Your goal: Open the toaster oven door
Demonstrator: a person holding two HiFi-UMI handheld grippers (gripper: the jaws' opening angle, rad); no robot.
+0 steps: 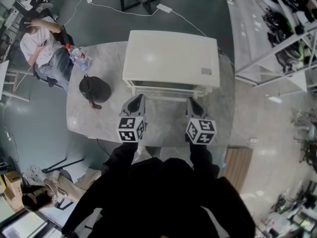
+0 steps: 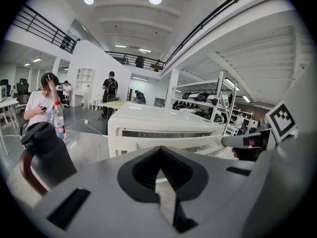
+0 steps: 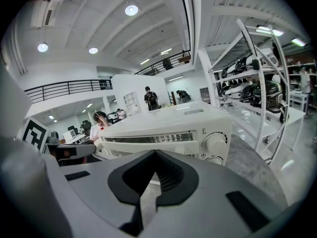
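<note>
Nothing is done yet: the boxy white toaster oven (image 1: 171, 58) on the grey marble worktop (image 1: 96, 120) looks shut. The left claw (image 1: 138, 98) and right claw (image 1: 191, 100) hover just before its door, each pressed together and empty.

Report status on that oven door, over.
Left claw and right claw both shut, empty, just short of the oven front. Toaster oven door shut, handle untouched. Black jug off left, not in the way.

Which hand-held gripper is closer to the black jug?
Left. The left hand-held gripper sits just right of the black jug; the right hand-held gripper is farther away, beyond the left one.
</note>
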